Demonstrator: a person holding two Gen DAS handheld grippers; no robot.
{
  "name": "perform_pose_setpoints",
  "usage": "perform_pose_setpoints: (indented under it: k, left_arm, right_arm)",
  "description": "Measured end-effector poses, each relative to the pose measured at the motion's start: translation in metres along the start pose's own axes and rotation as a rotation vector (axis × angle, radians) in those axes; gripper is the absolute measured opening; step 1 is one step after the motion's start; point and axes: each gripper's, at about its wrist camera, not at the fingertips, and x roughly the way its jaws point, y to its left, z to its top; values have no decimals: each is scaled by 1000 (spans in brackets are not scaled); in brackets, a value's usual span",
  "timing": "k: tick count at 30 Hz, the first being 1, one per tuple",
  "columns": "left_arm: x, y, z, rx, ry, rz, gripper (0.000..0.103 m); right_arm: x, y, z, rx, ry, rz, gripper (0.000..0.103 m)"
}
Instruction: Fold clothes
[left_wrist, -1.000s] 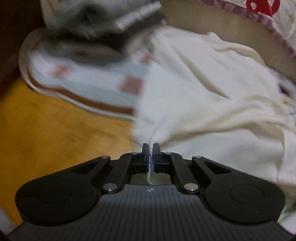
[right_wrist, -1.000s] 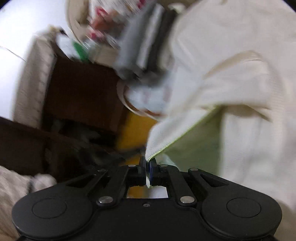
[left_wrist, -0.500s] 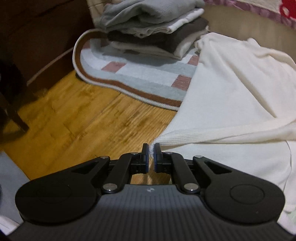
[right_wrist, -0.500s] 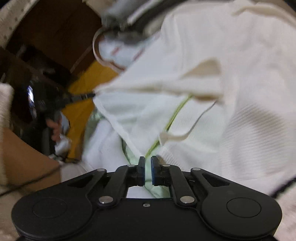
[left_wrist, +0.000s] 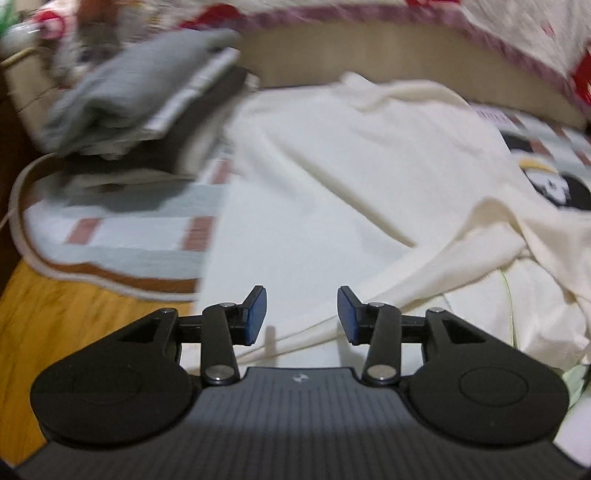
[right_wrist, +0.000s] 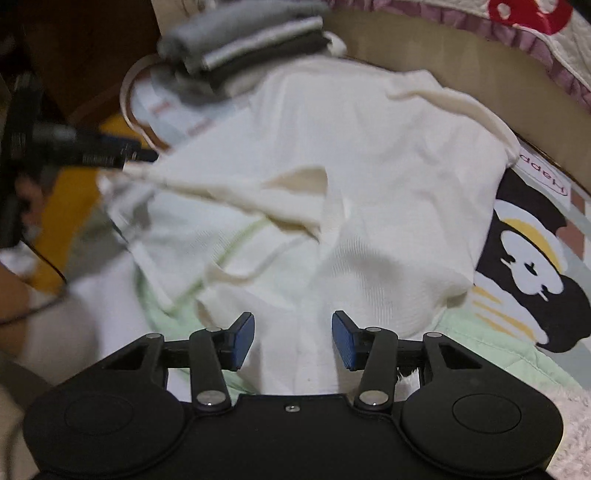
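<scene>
Between the blue pads of the left gripper (left_wrist: 302, 317) there's just open air now. Its jaws have just been opening, and the ribbed hem of the cream sweater (left_wrist: 332, 192) lies below the gap, not pinched. Same with the right gripper (right_wrist: 293, 339): jaws have just been opening, standing apart over the cloth, holding nothing.

The sweater is spread on the patterned mat (right_wrist: 524, 266) with one edge folded over, and a light green garment (right_wrist: 491, 354) peeks out underneath. That's my worry: a low regrab could catch both layers and drag the green one along.

The fold on the right-wrist view looks loose and puffed, so it may flop back open now that nobody's pinning it.

Further out, the folded stack (left_wrist: 140, 107) sits touching the sweater's far edge, I think; it's blurry. A wide sweep there could knock the pile over.
</scene>
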Motion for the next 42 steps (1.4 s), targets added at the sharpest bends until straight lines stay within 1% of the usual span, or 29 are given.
perform_pose_setpoints:
  k: [1,2,3,4,5,7,8,9,10,11,12,14,15,16,17,18,20,22,25,28,29,31,34,35,37,38,39,41,42]
  left_arm:
    - [7,-6,5,14,6,-35,42]
    - [13,-12,9,34,9,-63,42]
    - [18,-18,12,56,11,-88,45]
    - [22,-27,16,91,6,-109,48]
    - [25,-36,18,119,-9,-125,48]
    - [27,-45,22,113,-50,-199,48]
    - [29,-49,26,89,-47,-249,48]
    - [32,-53,29,73,-36,-287,48]
    - [34,-59,31,79,-34,-310,49]
    - [34,-66,33,108,-39,-316,50]
    - [35,-73,34,144,-42,-305,54]
    - [38,-85,35,218,-49,-274,55]
    - [40,-89,34,243,-41,-271,50]
    - [37,-90,34,243,-35,-291,10]
    - [34,-91,33,236,-29,-317,3]
    - [30,-91,33,229,-23,-342,0]
    - [17,-90,32,221,-24,-389,0]
    - [-9,-84,31,224,-31,-432,0]
    - [-47,-73,30,223,17,-513,0]
    - [-57,-66,22,214,136,-537,0]
    - [-54,-64,18,204,172,-567,0]
    - [-45,-63,8,191,243,-640,0]
    - [-23,-74,-3,241,372,-675,0]
    - [-17,-77,-6,248,413,-687,0]
    - [-7,-85,-11,281,493,-683,4]
    - [-2,-89,-14,300,533,-679,7]
    - [3,-93,-17,318,572,-675,19]
    - [-9,-99,-10,448,552,-626,23]
    - [-16,-102,-6,518,535,-598,28]
  right_arm:
    - [7,1,-2,-24,22,-33,48]
    - [11,1,-4,-48,41,-65,39]
    - [10,1,-7,-71,51,-84,6]
    - [4,-2,-10,-77,40,-56,6]
    - [-5,-4,-12,-72,22,-3,5]
    - [-20,-16,-13,-5,-7,74,5]
    - [-26,-21,-14,18,-19,83,5]
    - [-30,-25,-15,29,-30,73,5]
    - [-35,-30,-16,49,-41,71,5]
    - [-42,-36,-17,76,-52,76,5]
    - [-49,-42,-19,104,-64,88,4]
    - [-62,-53,-23,157,-88,121,4]
    - [-66,-57,-25,170,-96,123,4]
    - [-69,-62,-28,180,-102,118,4]
    - [-73,-66,-30,189,-108,114,4]
    - [-77,-69,-32,202,-118,112,4]
    - [-83,-77,-37,229,-143,109,4]
    - [-91,-84,-42,260,-171,115,4]
    - [-106,-98,-50,329,-217,154,4]
    - [-111,-108,-61,384,-209,179,4]
    - [-110,-110,-65,394,-198,185,4]
    - [-104,-111,-73,405,-171,187,3]
    - [-94,-111,-80,411,-136,167,3]
    - [-92,-112,-82,415,-128,178,3]
    - [-93,-112,-82,414,-130,186,4]
    - [-95,-114,-80,415,-139,197,5]
    - [-97,-116,-79,421,-146,218,8]
    - [-106,-127,-76,473,-197,262,11]
    - [-112,-135,-72,509,-225,288,11]
